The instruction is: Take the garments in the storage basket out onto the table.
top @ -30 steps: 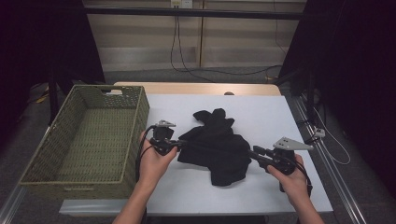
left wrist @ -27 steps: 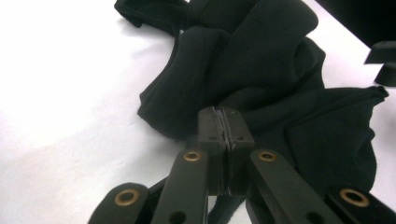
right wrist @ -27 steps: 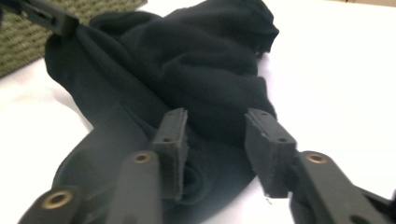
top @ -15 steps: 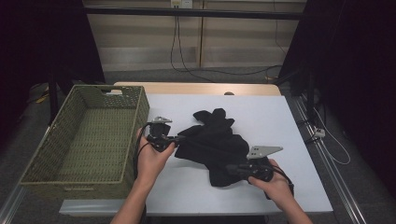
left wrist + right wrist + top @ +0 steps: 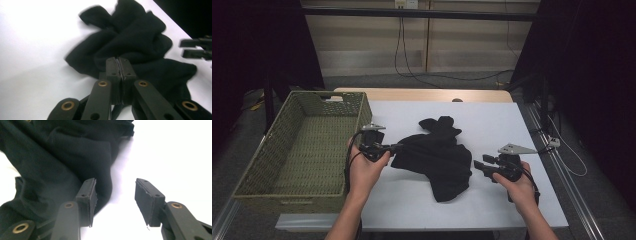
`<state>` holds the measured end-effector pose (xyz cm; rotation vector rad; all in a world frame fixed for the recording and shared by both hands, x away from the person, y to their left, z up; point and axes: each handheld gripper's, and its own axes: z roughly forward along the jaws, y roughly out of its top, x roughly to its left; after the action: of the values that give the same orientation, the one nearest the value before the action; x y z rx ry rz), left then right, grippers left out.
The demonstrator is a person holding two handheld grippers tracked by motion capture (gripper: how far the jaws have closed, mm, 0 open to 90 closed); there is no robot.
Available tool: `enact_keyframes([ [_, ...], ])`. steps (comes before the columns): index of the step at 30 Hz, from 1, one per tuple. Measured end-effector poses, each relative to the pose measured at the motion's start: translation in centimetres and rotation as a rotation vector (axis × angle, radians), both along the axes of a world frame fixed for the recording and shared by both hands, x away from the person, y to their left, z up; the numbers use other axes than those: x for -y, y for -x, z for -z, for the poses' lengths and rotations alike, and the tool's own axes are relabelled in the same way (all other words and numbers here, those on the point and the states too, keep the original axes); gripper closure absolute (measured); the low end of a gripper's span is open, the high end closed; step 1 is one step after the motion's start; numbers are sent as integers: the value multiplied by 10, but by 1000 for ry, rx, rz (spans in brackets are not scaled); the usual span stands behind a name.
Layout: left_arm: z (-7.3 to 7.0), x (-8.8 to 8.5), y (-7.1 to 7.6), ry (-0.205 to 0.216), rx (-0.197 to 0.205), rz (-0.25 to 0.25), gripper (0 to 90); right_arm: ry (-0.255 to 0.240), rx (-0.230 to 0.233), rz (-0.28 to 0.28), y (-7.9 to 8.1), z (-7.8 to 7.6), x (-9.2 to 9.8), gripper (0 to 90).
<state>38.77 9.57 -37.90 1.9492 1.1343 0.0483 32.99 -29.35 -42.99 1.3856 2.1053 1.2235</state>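
Leftmost, my left gripper (image 5: 398, 147) was clamped on the near edge of the black garment (image 5: 437, 155). Garment lay crumpled ahead of those fingers. My right gripper (image 5: 477, 165) had just been opening, half-wide, cloth beside one pad (image 5: 88, 200), nothing between.

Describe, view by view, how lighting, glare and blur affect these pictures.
High view: dim, dark surroundings, the white table the brightest area. Left gripper view: the table glares white, and the black cloth is soft-edged with blur. Right gripper view: glaring white table, cloth folds readable, near jaws slightly soft.
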Motion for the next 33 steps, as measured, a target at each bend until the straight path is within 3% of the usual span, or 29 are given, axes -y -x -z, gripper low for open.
enact_keyframes([
  [3,7,8,2,-16,-40,28,881,1,26,-22,-5,-5,-12,430],
  [5,11,10,3,-34,-43,43,881,2,33,-42,-12,-6,-22,394],
  [7,15,11,4,-24,-70,52,881,19,32,-39,-23,-4,-31,345],
  [9,16,11,5,-32,-72,62,881,-5,17,-25,-37,2,-35,327],
  [10,17,11,6,-27,-79,58,881,-8,-14,-24,-43,7,-36,346],
  [11,17,9,6,-34,-82,64,881,5,-47,-29,-48,13,-38,502],
  [12,18,10,7,-20,-86,54,881,8,-77,-50,-49,17,-40,703],
  [13,17,8,8,-33,-84,63,881,8,-122,-114,-47,21,-46,773],
  [14,16,7,8,-35,-78,59,881,25,-102,-135,-44,22,-52,816],
  [16,15,4,9,-30,-81,61,880,47,-60,-195,-33,12,-63,818],
  [19,13,2,12,-34,-73,55,880,22,11,-272,-14,-3,-83,741],
  [20,12,0,13,-41,-73,53,880,11,13,-331,-9,-5,-90,673],
  [21,12,0,14,-43,-71,43,880,-30,-11,-395,-5,-4,-97,612],
  [22,12,-2,14,-43,-69,48,880,-37,-46,-417,-2,-3,-102,597],
  [25,10,-4,16,-56,-60,36,880,-1,-17,-379,-3,-4,-102,502],
  [26,10,-5,17,-54,-67,32,880,-20,-17,-341,-7,-6,-97,456],
  [30,13,-7,15,-66,-60,14,881,-73,2,-197,-18,-17,-64,403],
  [33,11,-10,14,-65,-59,-1,880,-58,-3,-119,-24,-13,-41,409],
])
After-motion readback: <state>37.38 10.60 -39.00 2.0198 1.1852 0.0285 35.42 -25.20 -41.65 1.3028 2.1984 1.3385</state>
